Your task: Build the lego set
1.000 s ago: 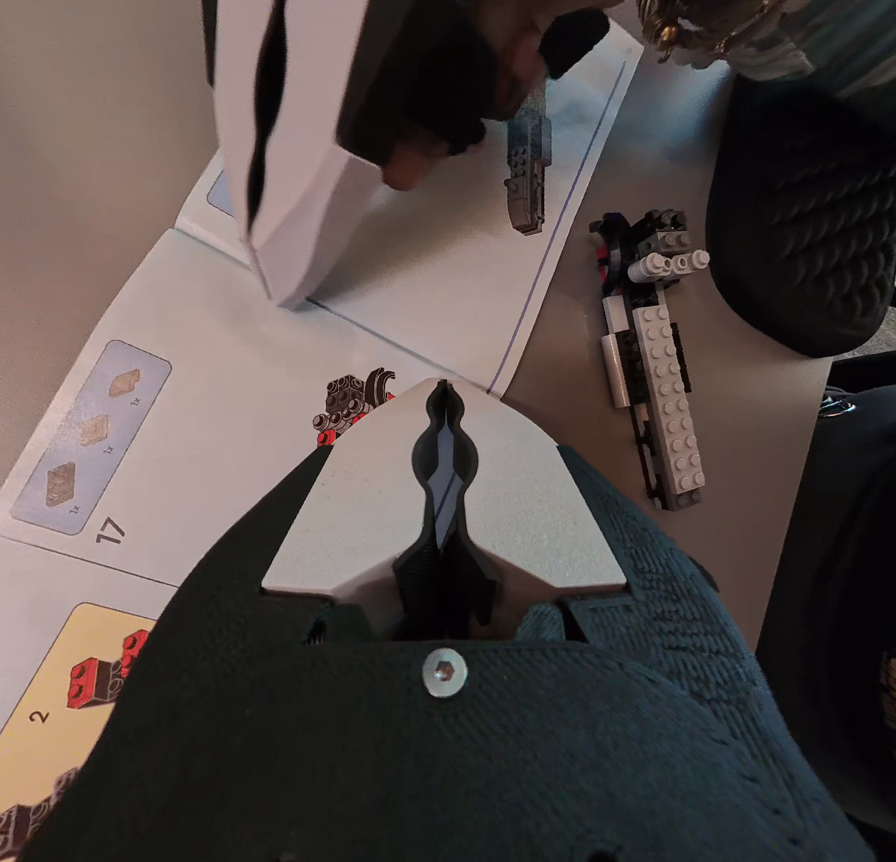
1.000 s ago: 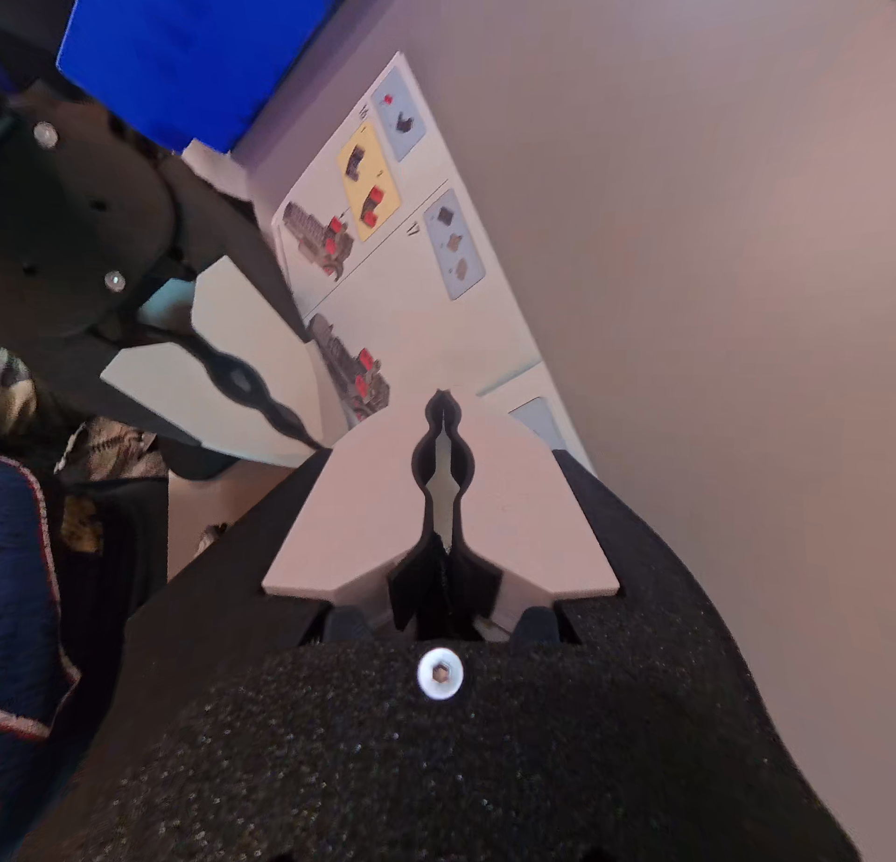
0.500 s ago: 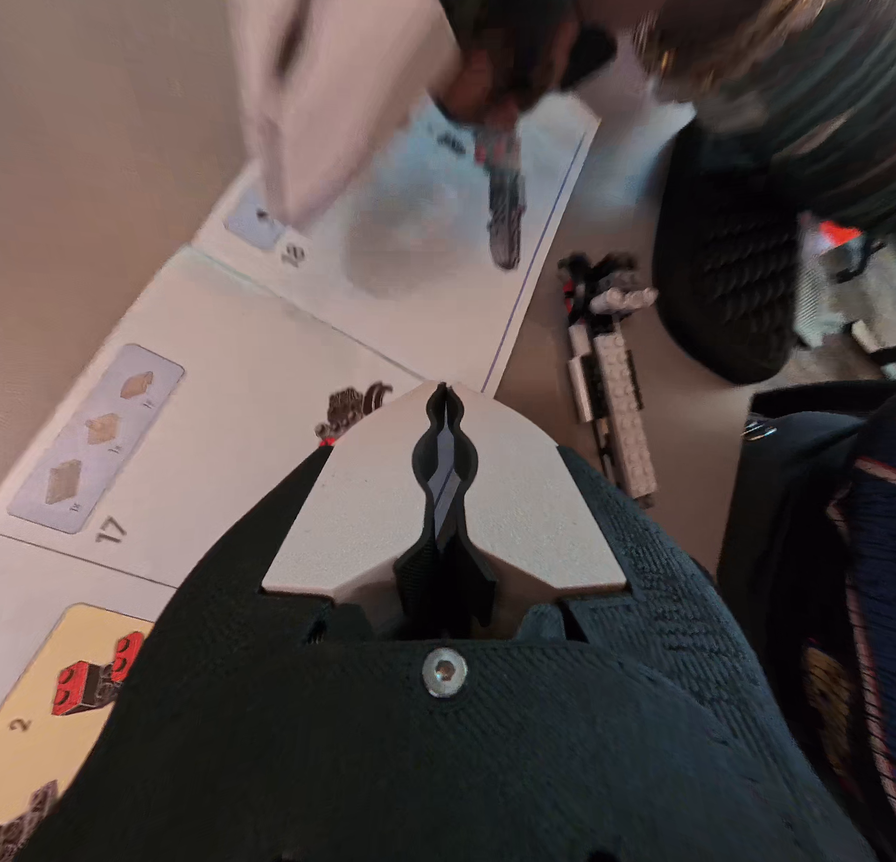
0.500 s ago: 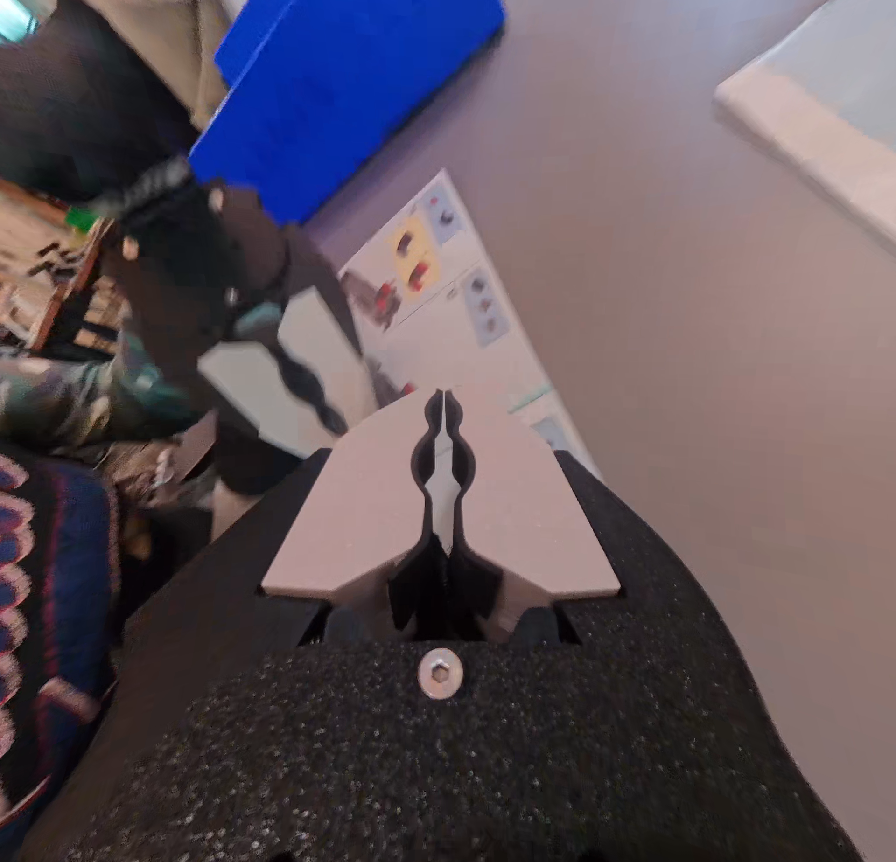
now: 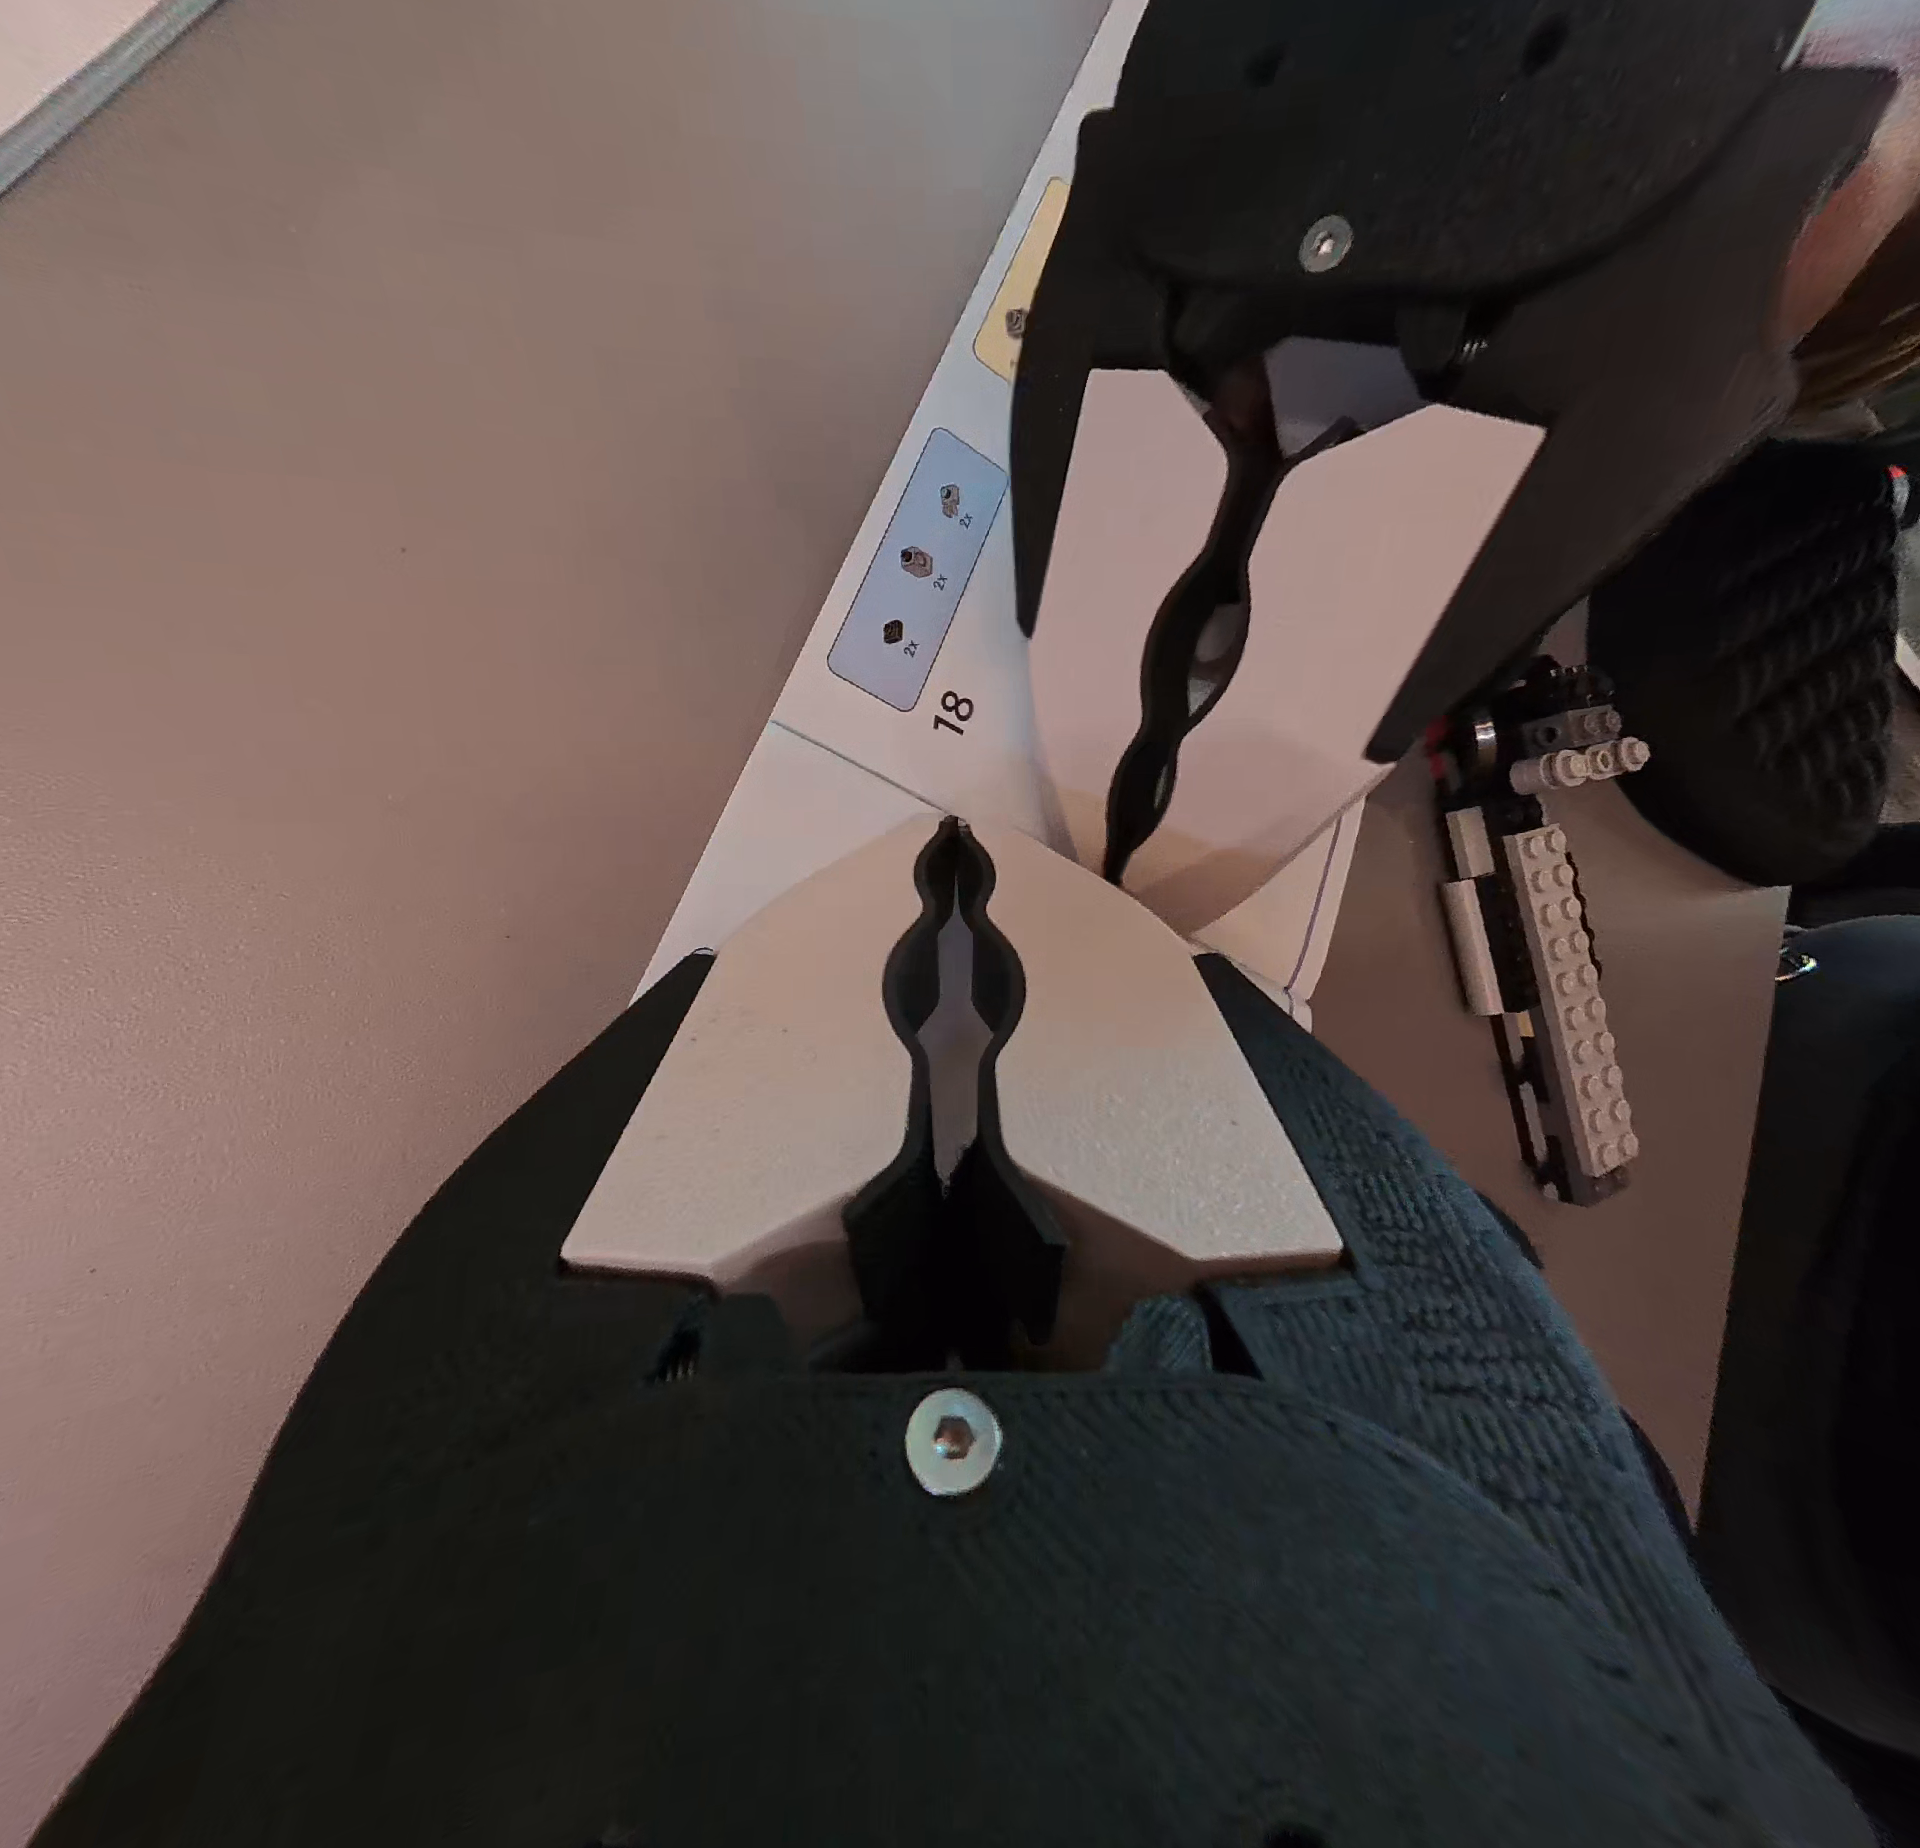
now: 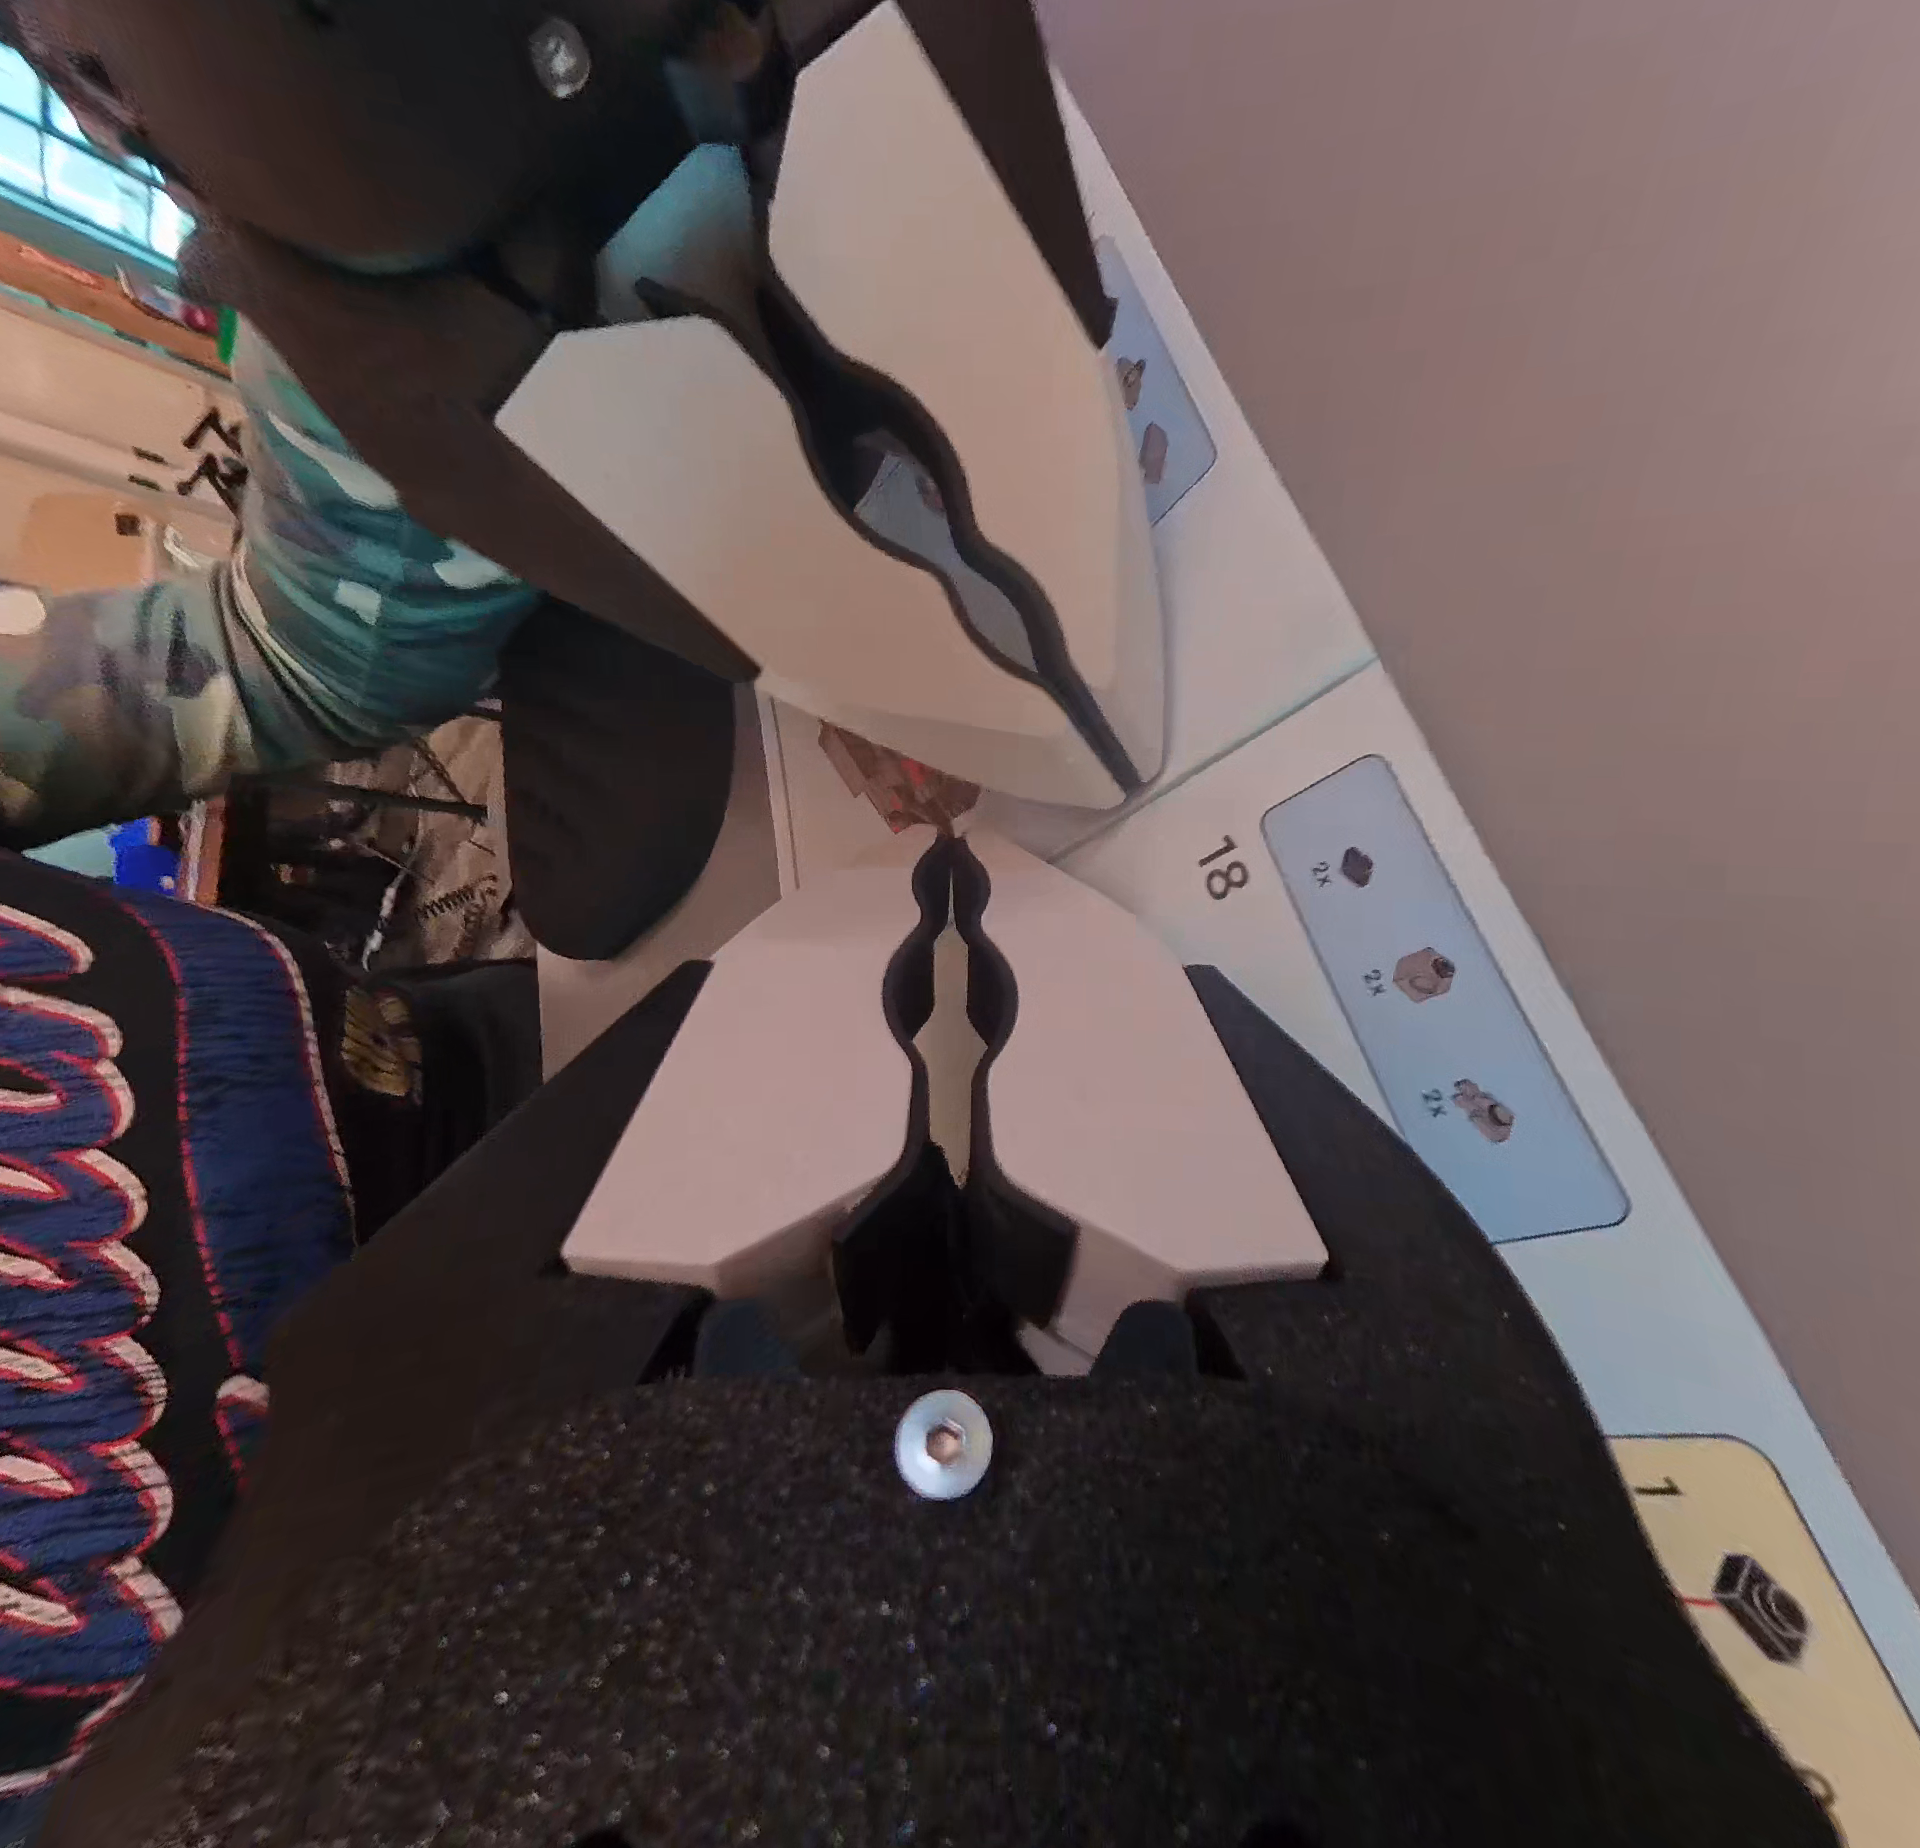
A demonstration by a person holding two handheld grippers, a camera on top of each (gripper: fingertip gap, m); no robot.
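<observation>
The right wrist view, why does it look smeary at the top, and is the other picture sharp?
Right wrist view: the left gripper near the top is soft with motion blur, and so is the sleeve behind it; the booklet is sharper. Left wrist view: crisp, the lego model shows clear studs, with wide-angle bending at the edges.

Plain taupe tabletop (image 5: pixel 364 655), bright window (image 6: pixel 73 188) behind, cluttered room

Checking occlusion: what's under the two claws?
The open instruction booklet on the table. Both shut claws, left and right, cover most of its drawings.
</observation>
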